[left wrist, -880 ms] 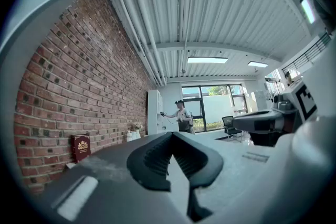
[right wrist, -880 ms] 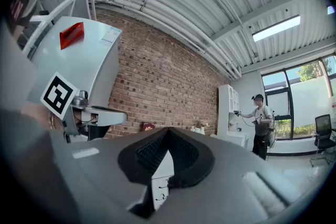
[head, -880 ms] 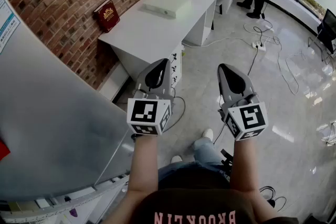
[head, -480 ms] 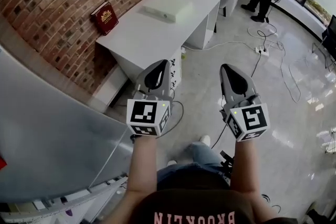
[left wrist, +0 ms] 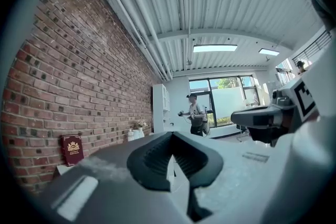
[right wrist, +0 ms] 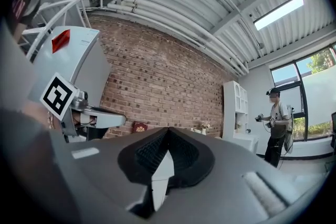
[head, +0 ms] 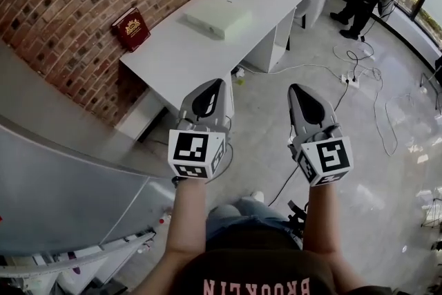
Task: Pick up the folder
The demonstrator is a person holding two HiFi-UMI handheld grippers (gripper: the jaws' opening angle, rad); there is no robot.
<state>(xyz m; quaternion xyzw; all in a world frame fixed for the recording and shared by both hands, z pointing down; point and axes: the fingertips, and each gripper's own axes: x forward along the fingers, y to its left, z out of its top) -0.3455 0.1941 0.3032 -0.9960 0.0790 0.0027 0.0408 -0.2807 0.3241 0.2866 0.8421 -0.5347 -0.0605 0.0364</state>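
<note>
Now the grey cabinet (head: 62, 197) sits lower at my left than a moment ago and the bench (head: 173, 55) shows whole, so I judge I am nearer. The folder (head: 218, 15) lies flat on it, well apart from me. My left gripper (head: 210, 90) and right gripper (head: 304, 94) are both closed and empty. A red book (head: 130, 29) leans near the folder, and cables (head: 359, 79) cross the floor ahead.

Two grippers (head: 213, 83) (head: 299, 89), one folder (head: 217, 14), one book (head: 130, 28)

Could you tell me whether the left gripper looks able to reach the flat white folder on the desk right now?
Probably not yet: the left gripper hangs shut, short of the white desk, with floor between. The flat white folder lies uncovered on top.
</note>
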